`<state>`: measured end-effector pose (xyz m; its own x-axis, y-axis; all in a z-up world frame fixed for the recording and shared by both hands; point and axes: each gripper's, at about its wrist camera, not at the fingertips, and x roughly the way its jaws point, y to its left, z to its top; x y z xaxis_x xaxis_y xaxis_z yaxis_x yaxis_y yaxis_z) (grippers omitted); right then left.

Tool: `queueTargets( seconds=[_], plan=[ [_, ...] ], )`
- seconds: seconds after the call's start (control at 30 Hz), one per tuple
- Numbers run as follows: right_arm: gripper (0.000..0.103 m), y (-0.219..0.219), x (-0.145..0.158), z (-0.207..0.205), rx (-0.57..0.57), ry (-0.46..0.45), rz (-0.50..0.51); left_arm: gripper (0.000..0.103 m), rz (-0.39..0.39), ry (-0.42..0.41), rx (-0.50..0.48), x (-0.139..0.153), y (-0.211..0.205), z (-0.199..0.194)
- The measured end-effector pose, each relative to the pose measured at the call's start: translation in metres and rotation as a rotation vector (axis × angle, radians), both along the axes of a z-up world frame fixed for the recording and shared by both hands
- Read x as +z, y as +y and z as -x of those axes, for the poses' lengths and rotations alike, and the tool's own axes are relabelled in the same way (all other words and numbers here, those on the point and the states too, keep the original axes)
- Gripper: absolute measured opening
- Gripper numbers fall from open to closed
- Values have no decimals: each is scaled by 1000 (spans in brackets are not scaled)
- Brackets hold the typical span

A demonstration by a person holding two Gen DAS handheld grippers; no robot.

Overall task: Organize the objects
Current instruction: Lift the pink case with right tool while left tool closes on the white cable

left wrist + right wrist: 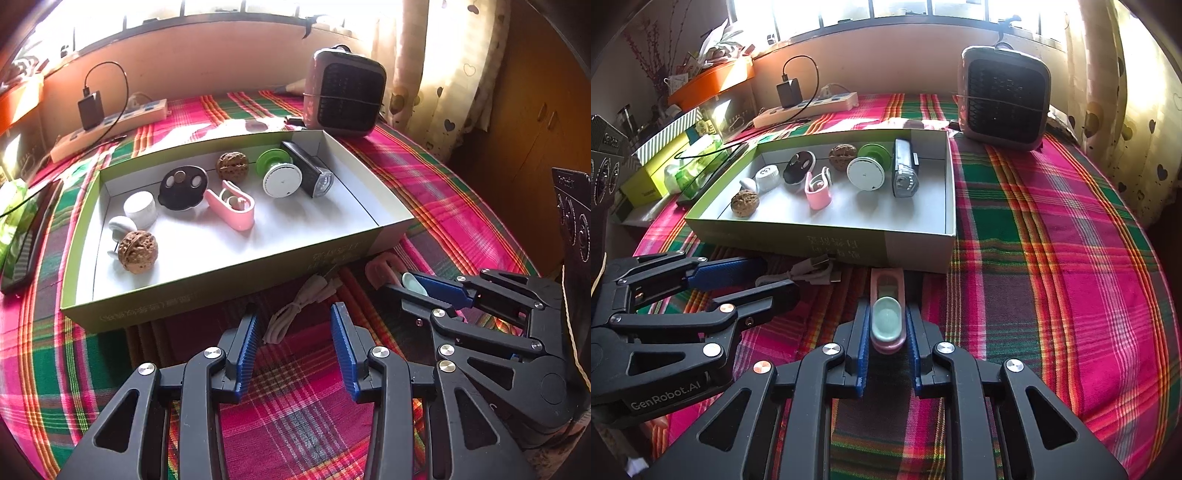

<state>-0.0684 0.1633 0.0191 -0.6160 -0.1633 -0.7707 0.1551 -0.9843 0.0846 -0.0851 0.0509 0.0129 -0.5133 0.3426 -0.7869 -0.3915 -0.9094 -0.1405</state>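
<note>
A shallow green-sided box (221, 275) (916, 251) sits on the plaid cloth. It holds two walnuts (137, 251), a pink clip (234, 206), a white cap, a black disc, a green-and-white spool (280, 177) and a black bike light (308, 168). My right gripper (886, 332) is shut on a second pink clip with a pale green pad (886, 317) (384, 271), just in front of the box. My left gripper (293, 332) is open and empty, over a coiled white cable (295, 310) (812, 273) on the cloth.
A grey heater (345, 92) (1004, 96) stands behind the box at the right. A power strip with a black charger (110, 118) (805, 105) lies at the back left. Green boxes and a dark phone (26, 236) are at the left. A curtain hangs at the right.
</note>
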Motion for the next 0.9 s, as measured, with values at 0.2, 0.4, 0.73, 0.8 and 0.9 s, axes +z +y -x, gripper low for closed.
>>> queueTargets(
  seconds=[0.2,0.4,0.73,0.8,0.9],
  plan=[
    [19,10,0,-1,-10,-1,9,37,-2,-16,-36,-1,9,-4],
    [19,16,0,-2,-16,-1,19,37,-1,-20,-71,-1,17,-13],
    [19,17,1,-2,-14,-2,19,37,41,2,-19,-2,23,1],
    [19,17,1,-2,-15,-2,20,37,57,12,-17,-3,26,1],
    [19,17,1,-2,-16,-2,17,37,58,13,-7,-3,28,3]
  ],
)
